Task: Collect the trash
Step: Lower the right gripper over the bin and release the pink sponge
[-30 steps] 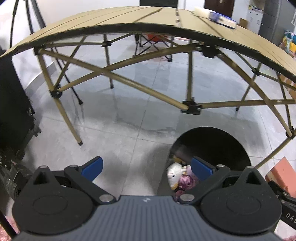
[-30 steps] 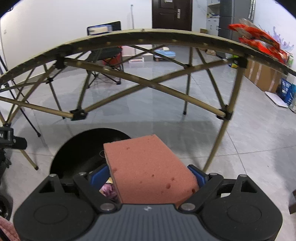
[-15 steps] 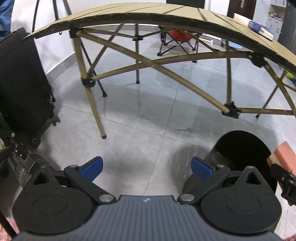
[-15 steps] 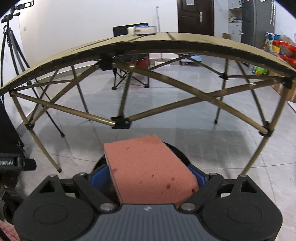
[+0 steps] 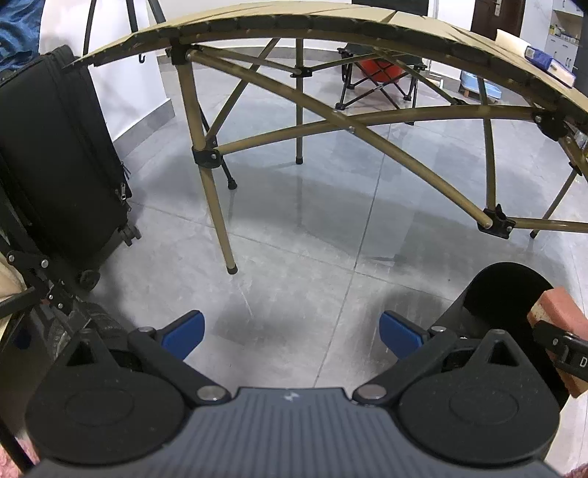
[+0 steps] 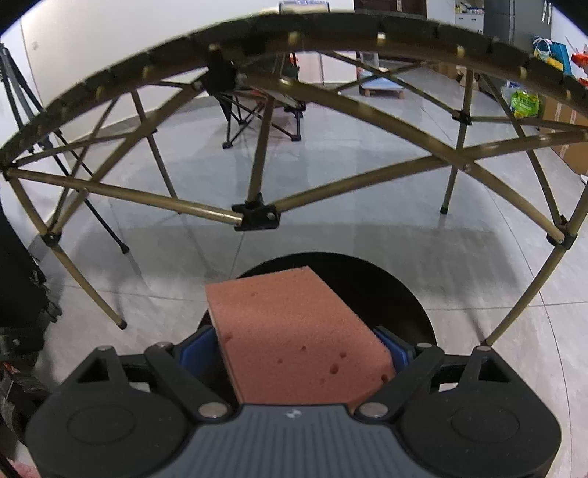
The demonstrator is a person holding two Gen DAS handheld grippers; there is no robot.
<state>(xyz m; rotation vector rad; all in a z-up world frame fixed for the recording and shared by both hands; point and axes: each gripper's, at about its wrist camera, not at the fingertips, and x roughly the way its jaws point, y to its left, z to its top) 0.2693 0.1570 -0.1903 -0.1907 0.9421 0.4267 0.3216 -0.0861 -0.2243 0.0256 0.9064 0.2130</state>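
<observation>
My right gripper is shut on a pink-orange sponge, whose block fills the space between the blue pads. It hangs above the round black trash bin on the floor; the bin's inside is hidden behind the sponge. In the left wrist view my left gripper stands open with nothing between its blue fingers, over bare grey tile. The bin lies to its right, and the sponge held by the other gripper shows at the right edge.
A folding table with a tan slatted top and crossed legs arches over the floor ahead. A black suitcase stands at the left. A blue-and-white box lies on the tabletop. A folding chair stands beyond.
Both views have swung sideways: the bin slid from the centre to the right edge of the left view, and now lies straight under the sponge in the right view. The suitcase came into sight.
</observation>
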